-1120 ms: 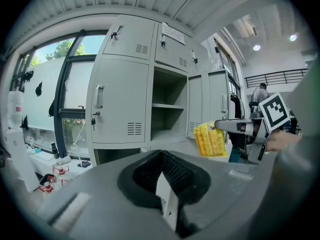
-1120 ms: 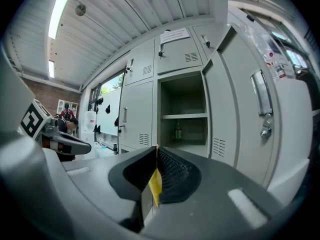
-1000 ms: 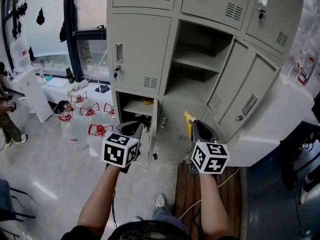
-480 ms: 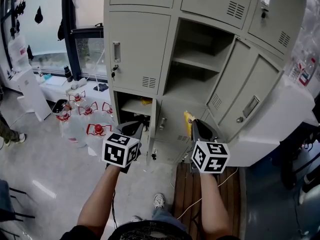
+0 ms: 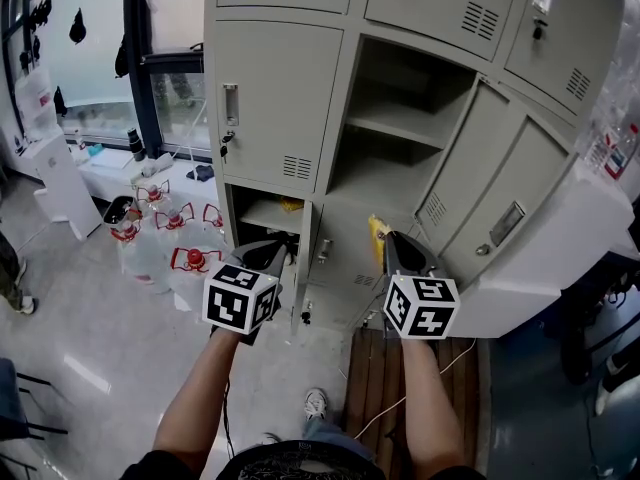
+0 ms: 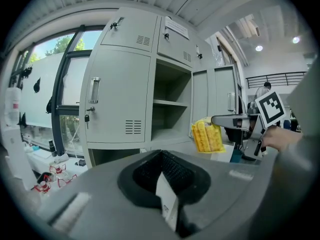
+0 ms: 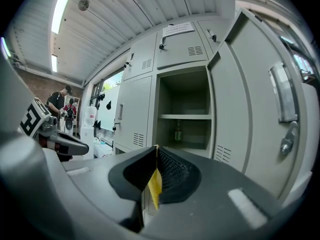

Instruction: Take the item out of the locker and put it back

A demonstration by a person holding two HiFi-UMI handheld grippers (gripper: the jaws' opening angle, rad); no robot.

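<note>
**A:** What's at the lower left of the head view?

**B:** The left gripper [image 5: 262, 256], with its jaws pressed together on a thin white slip [image 6: 166, 200]. It is held low, probably just to keep clear.

**A:** And the item?

**B:** It's the crinkled yellow plastic packet [image 5: 376, 236] at centre frame. The right gripper [image 5: 397, 251] pinches it by one edge, likely for a clean slide-in. It is outside the grey metal locker [image 5: 280, 98], below the open compartment [image 5: 400, 128]. Its long axis is near upright and its broad face is turned toward the left gripper. The hinged door [image 5: 500, 198] stands open at right.
</note>
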